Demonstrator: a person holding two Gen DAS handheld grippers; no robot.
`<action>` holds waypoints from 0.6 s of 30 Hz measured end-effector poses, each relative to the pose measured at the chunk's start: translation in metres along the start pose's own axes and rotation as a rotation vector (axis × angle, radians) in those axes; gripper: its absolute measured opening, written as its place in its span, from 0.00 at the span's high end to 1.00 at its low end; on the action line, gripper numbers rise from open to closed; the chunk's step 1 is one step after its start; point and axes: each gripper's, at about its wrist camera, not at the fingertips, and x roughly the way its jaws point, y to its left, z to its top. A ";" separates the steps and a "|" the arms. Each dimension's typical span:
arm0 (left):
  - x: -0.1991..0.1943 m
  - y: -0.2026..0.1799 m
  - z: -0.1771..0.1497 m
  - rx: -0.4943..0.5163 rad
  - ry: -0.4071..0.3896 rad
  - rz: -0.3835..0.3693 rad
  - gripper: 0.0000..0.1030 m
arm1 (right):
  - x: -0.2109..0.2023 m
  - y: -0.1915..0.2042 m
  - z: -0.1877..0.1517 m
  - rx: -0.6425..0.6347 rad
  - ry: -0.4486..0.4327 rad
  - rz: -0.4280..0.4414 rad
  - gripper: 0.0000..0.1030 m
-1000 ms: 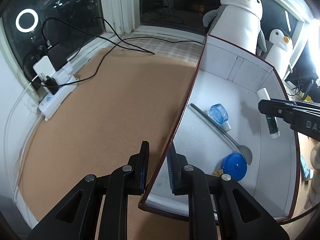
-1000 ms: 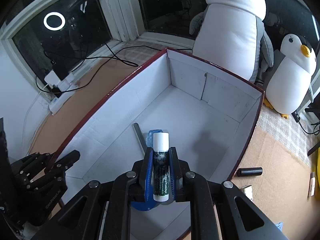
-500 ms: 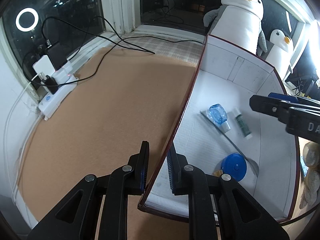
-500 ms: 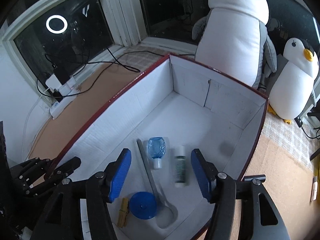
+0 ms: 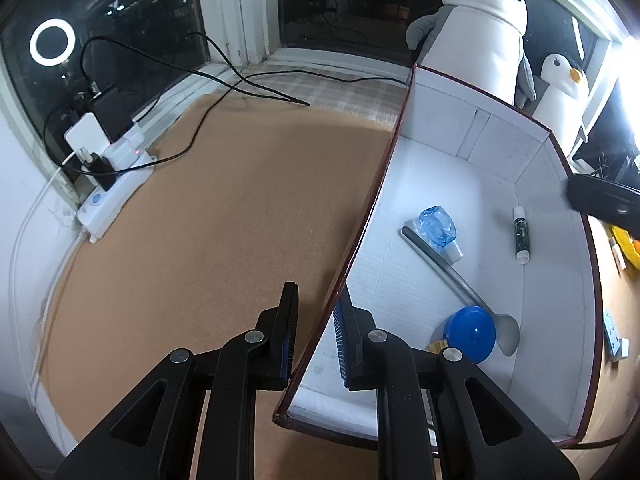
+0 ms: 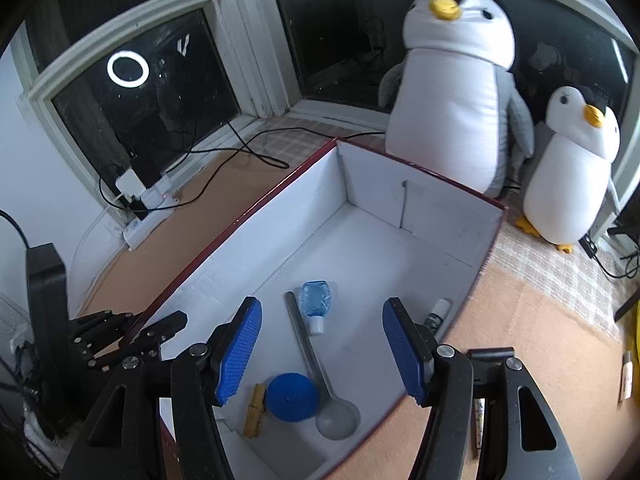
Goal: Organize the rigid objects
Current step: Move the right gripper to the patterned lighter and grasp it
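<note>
Five items lie in the white box (image 6: 416,208): lip balm tube (image 5: 521,234) by the right wall, blue bottle (image 6: 316,304), spoon (image 6: 316,364), blue lid (image 6: 291,397), wooden clip (image 6: 254,412); deposit step appears complete. Right gripper (image 6: 320,354) hangs above, jaws wide, empty; left gripper (image 5: 316,336) clamps the box's left wall. Next: fetch the black cylinder (image 6: 490,354) outside; the box wall stands between.

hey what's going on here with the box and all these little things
A person with a tool in each hand is tidying small items into a white box. The left tool is shut on the box's near wall, steadying it. The right tool hangs open and empty above the box. Inside lie a lip balm tube, a small blue bottle, a grey spoon, a blue round lid and a wooden clothespin.
</note>
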 end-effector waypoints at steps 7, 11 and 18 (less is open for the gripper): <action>0.002 -0.003 0.002 0.006 0.007 0.013 0.84 | -0.034 -0.053 -0.016 0.100 -0.035 -0.023 0.43; 0.003 -0.005 0.003 0.013 0.014 0.026 0.84 | -0.038 -0.089 -0.032 0.146 -0.008 -0.071 0.43; 0.005 -0.009 0.006 0.030 0.027 0.052 0.83 | -0.022 -0.129 -0.061 0.157 0.092 -0.142 0.43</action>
